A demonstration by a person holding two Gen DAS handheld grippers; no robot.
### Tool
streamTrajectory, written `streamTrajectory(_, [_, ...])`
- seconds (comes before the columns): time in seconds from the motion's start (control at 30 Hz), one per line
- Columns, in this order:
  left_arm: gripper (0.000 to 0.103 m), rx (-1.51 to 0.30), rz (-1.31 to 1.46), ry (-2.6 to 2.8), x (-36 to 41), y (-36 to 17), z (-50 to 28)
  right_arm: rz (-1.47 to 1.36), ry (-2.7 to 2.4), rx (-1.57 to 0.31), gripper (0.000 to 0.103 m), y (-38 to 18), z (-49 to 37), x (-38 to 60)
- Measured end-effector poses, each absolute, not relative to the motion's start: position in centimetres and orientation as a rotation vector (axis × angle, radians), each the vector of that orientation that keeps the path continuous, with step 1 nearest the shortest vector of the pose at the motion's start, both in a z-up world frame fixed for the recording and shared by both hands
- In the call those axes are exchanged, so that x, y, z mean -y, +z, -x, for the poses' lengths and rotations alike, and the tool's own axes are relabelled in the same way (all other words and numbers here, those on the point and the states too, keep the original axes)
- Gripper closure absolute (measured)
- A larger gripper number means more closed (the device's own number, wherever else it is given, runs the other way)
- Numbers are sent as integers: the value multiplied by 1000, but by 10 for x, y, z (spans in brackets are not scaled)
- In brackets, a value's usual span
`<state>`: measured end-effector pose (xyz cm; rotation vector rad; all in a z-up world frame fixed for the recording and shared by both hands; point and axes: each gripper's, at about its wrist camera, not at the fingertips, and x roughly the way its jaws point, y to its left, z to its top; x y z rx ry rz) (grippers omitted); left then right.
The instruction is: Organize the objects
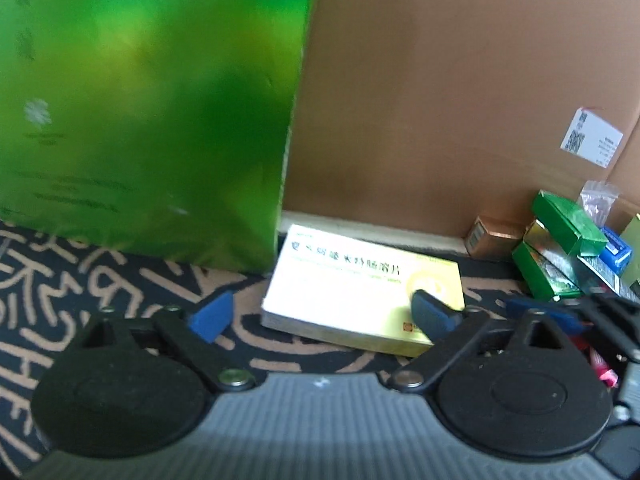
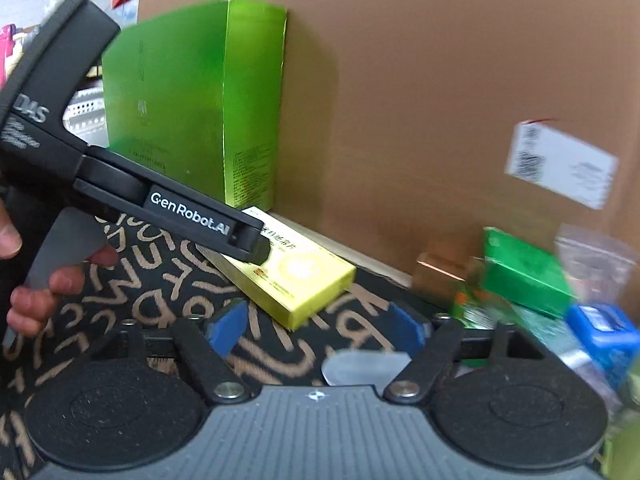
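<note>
Yellow box (image 1: 360, 292) lies flat on the patterned mat (image 1: 80, 280), just beside the upright green box (image 1: 152, 100) and the cardboard wall (image 1: 440, 80). Left wrist view: the left gripper (image 1: 324, 312) stands wide, nothing clamped; whether its right fingertip touches the yellow box cannot be told. Small boxes (image 1: 560, 248) remain heaped at right, so sorting appears unfinished.

Right wrist view: the right gripper (image 2: 316, 332) stands partly open and empty, near the yellow box (image 2: 304, 280).
</note>
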<state>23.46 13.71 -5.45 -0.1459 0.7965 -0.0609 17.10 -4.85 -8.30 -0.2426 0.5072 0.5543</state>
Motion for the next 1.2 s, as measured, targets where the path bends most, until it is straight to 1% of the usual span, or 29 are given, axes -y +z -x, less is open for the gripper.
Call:
streamTrajectory(0.07, [23,-798,187,-94,-140,-57,-236,224,570,-551,46,-88,-185,41])
streamTrajectory(0.1, [24,-801,195,-95,-140,-56,-235,211,582,-571,49,-91,-190,38])
streamTrajectory(0.13, [26,-801,189,-92,-139,-55,-233,198,599,-588,53,-94,-193,36])
streamTrajectory(0.27, [26,-806,167,-106,-133,-52,-209,207,600,-576,53,-93,-182,35])
streamTrajectory(0.5, [28,-813,100,-231,-101,-53,-120,230,642,-567,53,-92,-131,68])
streamTrajectory(0.63, [26,-804,107,-296,-97,-49,-90,233,633,-568,53,-90,-101,97])
streamTrajectory(0.7, [22,-766,72,-283,-99,-39,-86,215,597,-563,53,-90,-89,114])
streamTrajectory(0.77, [12,-727,55,-286,-99,-29,-92,188,561,-565,53,-91,-86,127])
streamTrajectory(0.8, [9,-713,45,-302,-97,-25,-97,170,542,-567,53,-91,-85,133])
streamTrajectory(0.87, [0,-691,3,-343,-90,-22,-110,135,498,-581,53,-93,-89,142])
streamTrajectory(1.03, [0,-726,-134,-393,-70,-34,-139,65,429,-573,54,-93,-99,149])
streamTrajectory(1.17, [0,-766,-165,-365,-67,-46,-146,65,394,-527,58,-85,-112,145])
streamTrajectory(1.2, [2,-758,-178,-360,-66,-46,-144,58,393,-529,58,-84,-118,144])
